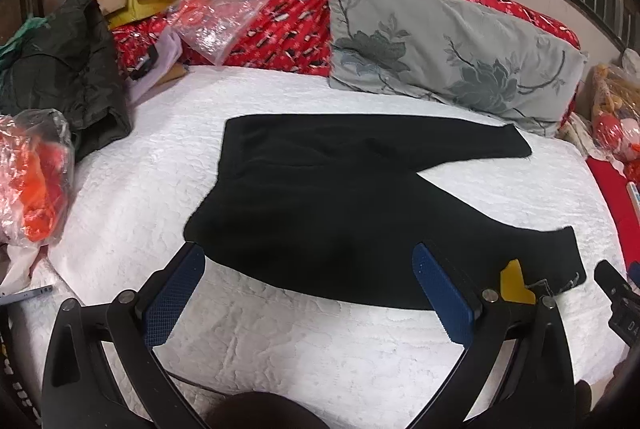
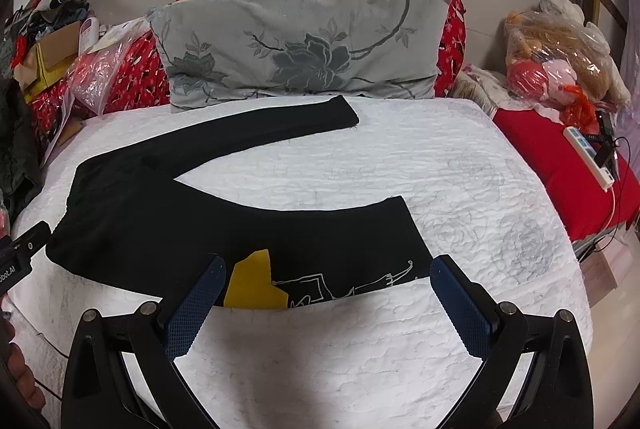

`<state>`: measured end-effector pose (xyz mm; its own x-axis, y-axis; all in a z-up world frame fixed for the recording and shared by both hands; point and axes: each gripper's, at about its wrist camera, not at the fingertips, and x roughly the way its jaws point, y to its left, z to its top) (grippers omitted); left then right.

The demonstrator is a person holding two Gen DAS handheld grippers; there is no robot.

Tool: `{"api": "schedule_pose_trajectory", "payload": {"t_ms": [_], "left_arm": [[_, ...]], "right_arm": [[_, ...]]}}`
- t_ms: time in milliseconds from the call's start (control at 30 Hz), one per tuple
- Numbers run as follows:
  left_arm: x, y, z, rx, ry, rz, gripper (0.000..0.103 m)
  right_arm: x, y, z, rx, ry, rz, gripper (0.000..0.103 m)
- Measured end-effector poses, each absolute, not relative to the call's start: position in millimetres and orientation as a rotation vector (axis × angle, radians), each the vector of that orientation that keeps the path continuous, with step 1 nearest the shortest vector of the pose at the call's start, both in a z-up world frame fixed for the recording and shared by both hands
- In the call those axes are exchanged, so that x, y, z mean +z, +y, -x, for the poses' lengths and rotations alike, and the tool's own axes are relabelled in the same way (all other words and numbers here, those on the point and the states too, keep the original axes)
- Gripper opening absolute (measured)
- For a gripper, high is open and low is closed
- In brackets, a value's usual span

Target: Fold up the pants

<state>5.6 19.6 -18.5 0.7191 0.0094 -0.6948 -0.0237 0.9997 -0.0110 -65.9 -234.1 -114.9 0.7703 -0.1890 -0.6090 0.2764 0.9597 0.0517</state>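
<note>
Evidently laid flat for folding, the black pants (image 1: 360,205) sprawled on the white bed (image 1: 280,341) with legs splayed apart, while the left tongs (image 1: 308,289) and right tongs (image 2: 326,303) hovered spread wide and empty at the near edge.

We saw that each gripper, left gripper (image 1: 308,257) and right gripper (image 2: 326,271), had black angular linkage arms studded with round silver screws, blue cross-hatched fingertip pads (image 1: 174,299), and, beside the left gripper's white-lettered black body, bare brownish fingers (image 2: 20,373).
</note>
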Motion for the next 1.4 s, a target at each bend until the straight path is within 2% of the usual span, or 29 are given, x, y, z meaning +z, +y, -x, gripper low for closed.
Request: {"api": "schedule_pose_trajectory", "payload": {"t_ms": [1400], "left_arm": [[-18.4, 6.3, -0.2, -0.004, 0.776, -0.018, 0.103]], "right_arm": [[-122.3, -237.0, 67.9, -0.230, 0.659, -0.184, 0.103]]}}
